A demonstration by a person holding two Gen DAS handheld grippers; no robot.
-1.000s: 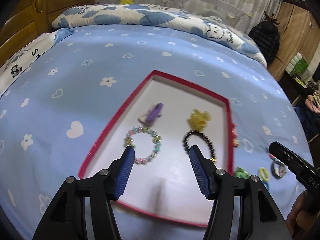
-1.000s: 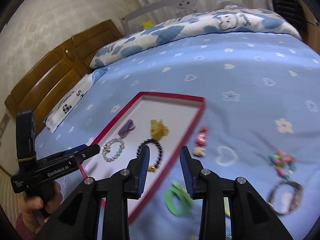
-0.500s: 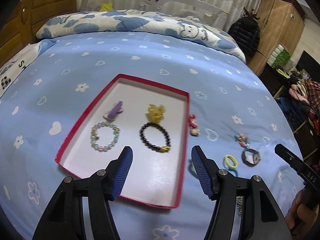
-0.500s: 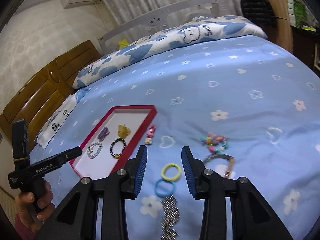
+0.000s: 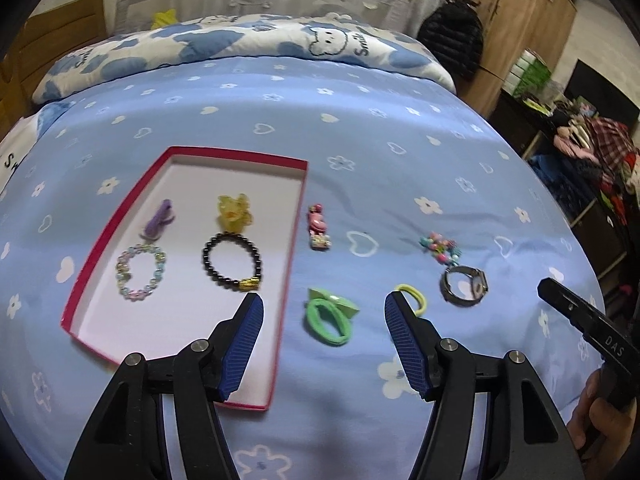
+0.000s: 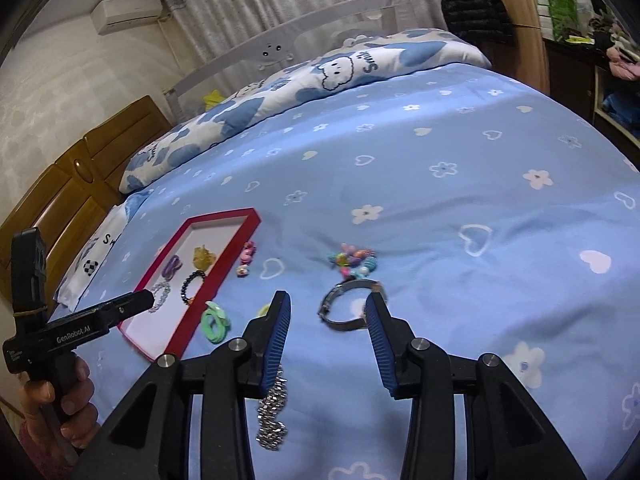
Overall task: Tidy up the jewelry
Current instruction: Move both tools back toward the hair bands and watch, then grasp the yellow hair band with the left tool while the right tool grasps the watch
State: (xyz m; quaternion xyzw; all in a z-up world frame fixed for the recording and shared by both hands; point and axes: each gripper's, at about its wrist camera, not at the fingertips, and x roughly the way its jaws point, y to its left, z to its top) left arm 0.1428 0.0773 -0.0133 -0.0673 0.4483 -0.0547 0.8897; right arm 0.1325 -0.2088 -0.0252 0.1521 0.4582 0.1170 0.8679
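With both tongs spread and empty, the soft, light green hair tie (image 5: pixel 329 317) is best pinched across its doubled band.

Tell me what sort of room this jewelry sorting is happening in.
Most likely a home bedroom. The work surface is a bed with a light blue heart-and-flower sheet, a rolled blue-and-white cartoon quilt lies across its far side, and a brown wooden wardrobe stands beyond the bed.
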